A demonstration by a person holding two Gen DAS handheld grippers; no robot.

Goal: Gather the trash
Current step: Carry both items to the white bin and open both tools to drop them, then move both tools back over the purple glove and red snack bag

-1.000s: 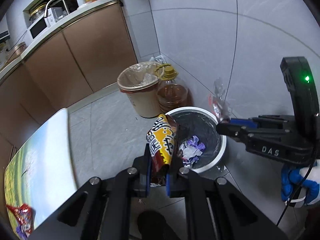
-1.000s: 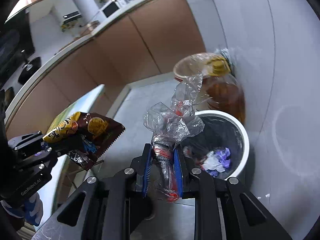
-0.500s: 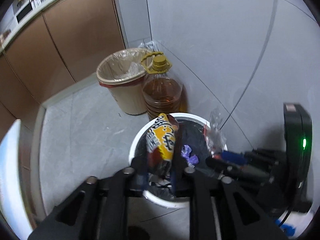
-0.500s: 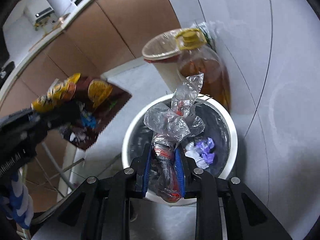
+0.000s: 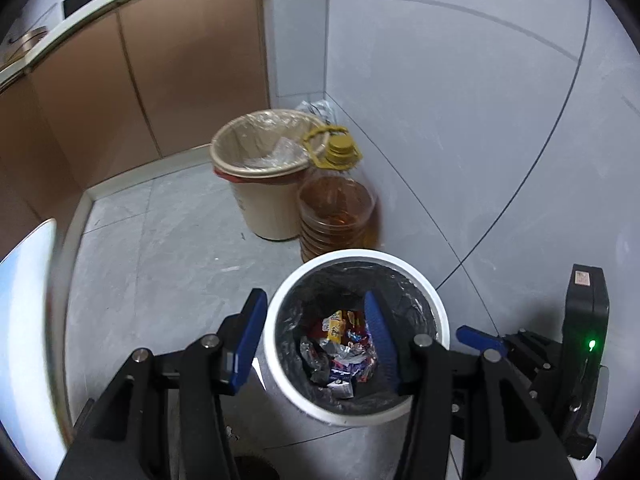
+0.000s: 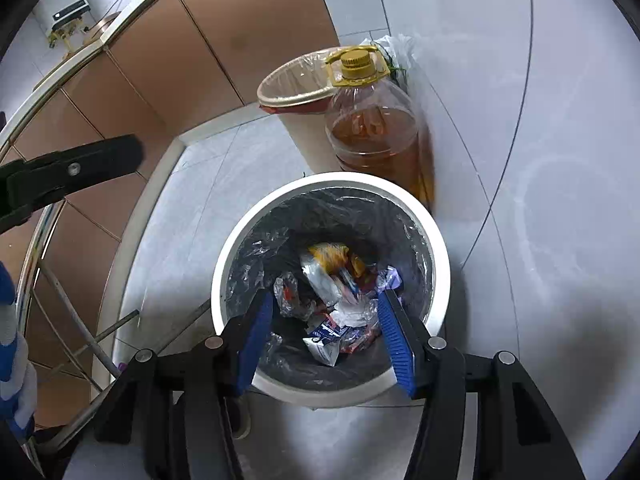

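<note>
A white trash bin with a black liner [image 5: 430,300] [image 6: 240,232] stands on the floor by the wall. Several wrappers lie inside it, among them the yellow snack bag [image 5: 335,326] [image 6: 332,258] and the clear plastic wrapper [image 6: 320,280]. My left gripper [image 5: 314,320] is open and empty above the bin's left rim. My right gripper [image 6: 326,316] is open and empty above the bin's near rim. The right gripper also shows in the left wrist view [image 5: 480,338]. The left gripper's finger shows at the left of the right wrist view [image 6: 76,166].
A beige bin with a clear liner [image 5: 264,184] [image 6: 298,98] and a big oil bottle with a yellow cap [image 5: 338,208] [image 6: 376,132] stand just behind the white bin. Brown cabinets [image 5: 160,68] run along the left. A table edge [image 5: 24,320] is at far left.
Both grippers have opened over the white bin. The snack bag and the clear plastic wrapper have dropped from them into the bin.
</note>
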